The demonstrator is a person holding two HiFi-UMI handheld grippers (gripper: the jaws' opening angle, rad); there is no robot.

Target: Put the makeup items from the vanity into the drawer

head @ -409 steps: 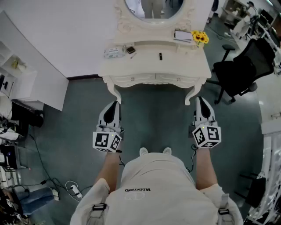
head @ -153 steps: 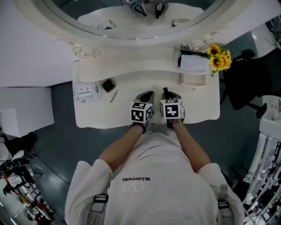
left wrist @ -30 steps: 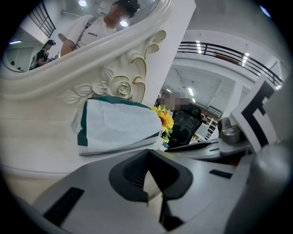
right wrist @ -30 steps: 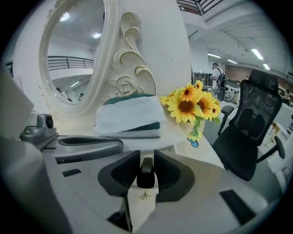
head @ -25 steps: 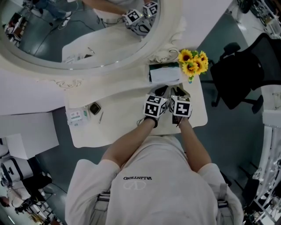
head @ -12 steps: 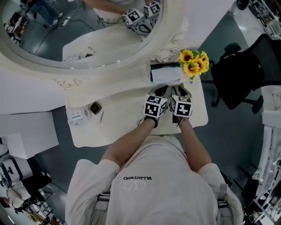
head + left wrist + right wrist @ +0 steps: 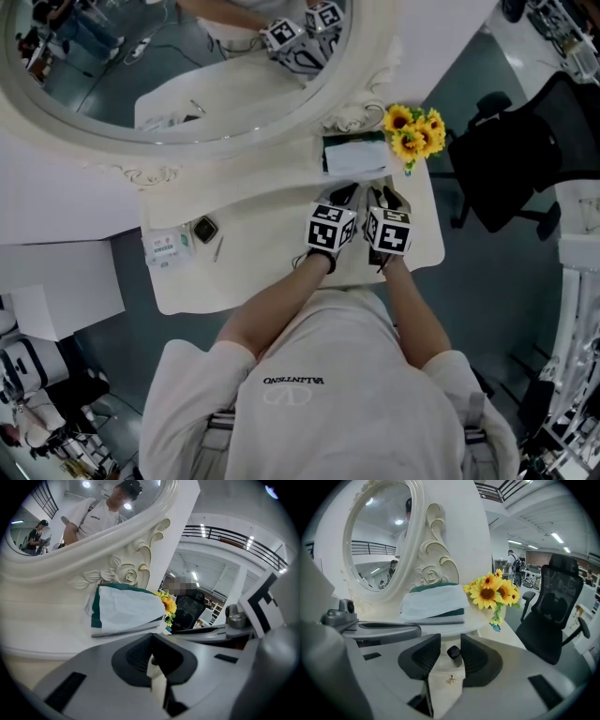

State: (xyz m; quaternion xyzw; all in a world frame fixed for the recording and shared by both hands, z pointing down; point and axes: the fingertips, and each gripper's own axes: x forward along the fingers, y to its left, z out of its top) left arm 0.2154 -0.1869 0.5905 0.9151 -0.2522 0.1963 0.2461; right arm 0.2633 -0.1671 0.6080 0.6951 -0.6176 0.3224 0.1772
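My two grippers sit side by side at the right end of the cream vanity top [image 7: 281, 272], just in front of the tissue pack [image 7: 354, 156]. The right gripper [image 7: 450, 642] has just been opening its jaws. A small black lipstick [image 7: 454, 653] stands loose between them, behind a small drawer front [image 7: 443, 691] with a brass knob [image 7: 451, 679]. The left gripper [image 7: 151, 640] has its jaws closed on a thin cream panel, apparently the small drawer's edge. A dark compact [image 7: 202, 230], a thin pencil [image 7: 217, 248] and a flat packet [image 7: 164, 248] lie at the vanity's left end.
A big oval mirror [image 7: 169, 66] with a carved frame rises behind the top. Sunflowers [image 7: 411, 133] stand at the back right corner. A black office chair [image 7: 525, 141] is on the floor to the right, and a white cabinet [image 7: 56, 281] to the left.
Over the last second both grippers stay where they were. Six seconds ago they were at the middle of the vanity's front edge; now they are further right, by the tissue pack.
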